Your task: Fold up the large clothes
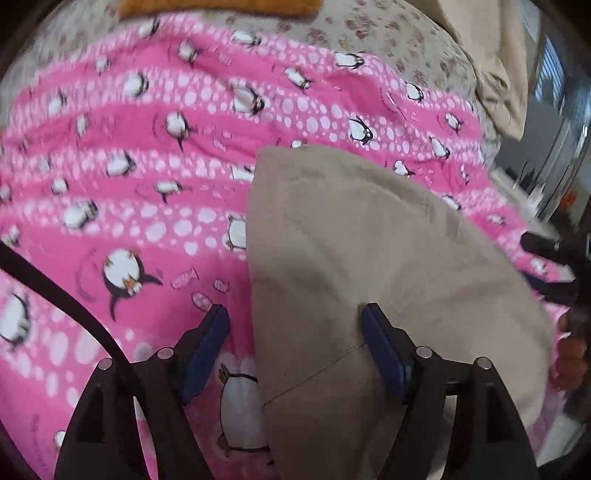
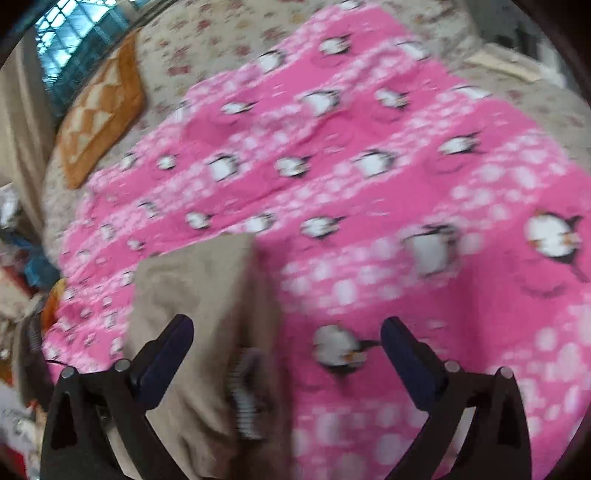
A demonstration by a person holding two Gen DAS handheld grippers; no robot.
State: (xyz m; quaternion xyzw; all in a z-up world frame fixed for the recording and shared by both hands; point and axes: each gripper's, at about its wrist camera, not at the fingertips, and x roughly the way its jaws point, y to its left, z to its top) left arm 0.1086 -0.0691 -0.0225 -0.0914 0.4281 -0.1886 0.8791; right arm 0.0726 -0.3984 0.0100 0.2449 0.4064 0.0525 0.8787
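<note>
A beige garment [image 1: 369, 258] lies folded on a pink penguin blanket [image 1: 147, 147]. My left gripper [image 1: 295, 326] hovers over its near left edge, jaws open. The cloth passes beneath the gap, and neither blue pad presses on it. In the right wrist view the same garment [image 2: 207, 288] sits at lower left, with a striped ribbed band [image 2: 243, 398] at its near edge. My right gripper [image 2: 288, 332] stands wide open above that edge and the blanket [image 2: 369, 184], with nothing between its pads. Both views are motion-blurred.
The blanket covers a bed with a floral sheet [image 2: 207, 37]. An orange quilted pillow [image 2: 99, 110] lies at the far left, near a window [image 2: 70, 29]. A black cable [image 1: 55, 291] crosses the lower left. A hand [image 1: 569, 354] shows at the right edge. Clutter lies beside the bed [image 2: 22, 280].
</note>
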